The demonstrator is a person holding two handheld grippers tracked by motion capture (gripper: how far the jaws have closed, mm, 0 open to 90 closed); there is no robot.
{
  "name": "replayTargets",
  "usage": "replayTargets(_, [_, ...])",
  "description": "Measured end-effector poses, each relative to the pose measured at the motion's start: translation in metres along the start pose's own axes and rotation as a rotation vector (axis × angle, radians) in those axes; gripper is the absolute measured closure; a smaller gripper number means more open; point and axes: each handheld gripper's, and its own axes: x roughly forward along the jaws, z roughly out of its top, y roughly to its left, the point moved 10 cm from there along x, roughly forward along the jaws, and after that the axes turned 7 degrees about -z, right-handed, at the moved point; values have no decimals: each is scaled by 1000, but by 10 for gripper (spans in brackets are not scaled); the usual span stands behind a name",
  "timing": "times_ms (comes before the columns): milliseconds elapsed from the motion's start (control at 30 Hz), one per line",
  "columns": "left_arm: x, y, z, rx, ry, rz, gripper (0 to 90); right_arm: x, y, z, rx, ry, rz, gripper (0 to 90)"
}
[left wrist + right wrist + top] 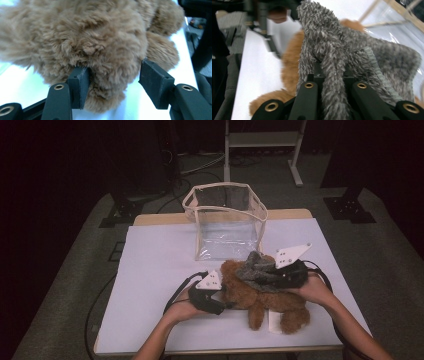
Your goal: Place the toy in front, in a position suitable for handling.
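While the brown teddy bear [262,295] lies on the white table [150,270] just in front of the clear pouch [227,222], the grey fuzzy garment [257,267] drapes over it. High view: left gripper [220,297] at the bear's head end, right gripper [282,272] on the garment. Judgement: pin the bear firmly, then pull the garment slowly so the fabric doesn't slip.

Left gripper view: jaws apart around a clump of bear [100,45] fur, left pad [81,85] touching, right pad [155,82] just clear; not visible from above.

Right gripper view: jaws pinch a fold of the garment [332,70], ribbed hem [382,77] visible; the high view hides that grip.
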Motion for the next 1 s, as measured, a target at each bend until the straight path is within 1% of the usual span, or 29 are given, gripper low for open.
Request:
replayTargets(33, [0,1,1,-6,-9,0,416,2,8,5,-37,0,10,802])
replayTargets(67, [-1,3,2,-15,-17,0,416,3,14,9,-57,1,19,802])
replayTargets(100, [-1,4,2,-18,-22,0,416,7,23,15,-89,-1,33,802])
replayTargets(133, [-1,4,3,-18,-22,2,415,11,31,20,-110,3,45,802])
replayTargets(167, [-1,4,4,-20,-26,2,414,18,39,25,-138,9,60,802])
replayTargets(267, [-2,6,1,-15,-13,12,411,29,46,23,-166,39,58,803])
replayTargets(300, [-3,6,1,-13,-19,9,410,30,45,21,-170,44,56,803])
replayTargets(333, [-3,7,1,-17,-31,7,410,28,45,18,-159,43,57,804])
replayTargets(433, [-3,7,1,-9,-28,11,399,19,41,10,-151,52,38,805])
replayTargets(533, [-1,7,2,-3,-25,12,390,16,42,6,-167,70,23,805])
replayTargets(600, [0,5,2,-5,-27,0,386,19,43,8,-176,80,17,805])
replayTargets(700, [1,3,2,0,-25,-11,387,32,47,18,-195,76,14,805])
replayTargets(733, [0,3,2,1,-23,-12,386,37,48,22,-200,71,19,805])
replayTargets(833, [0,4,1,4,-18,-11,386,43,51,25,-199,61,22,805])
replayTargets(900, [0,6,0,0,-19,-6,380,43,52,22,-194,62,26,806])
replayTargets(1000, [-1,6,1,1,-20,3,368,35,49,14,-185,73,26,806])
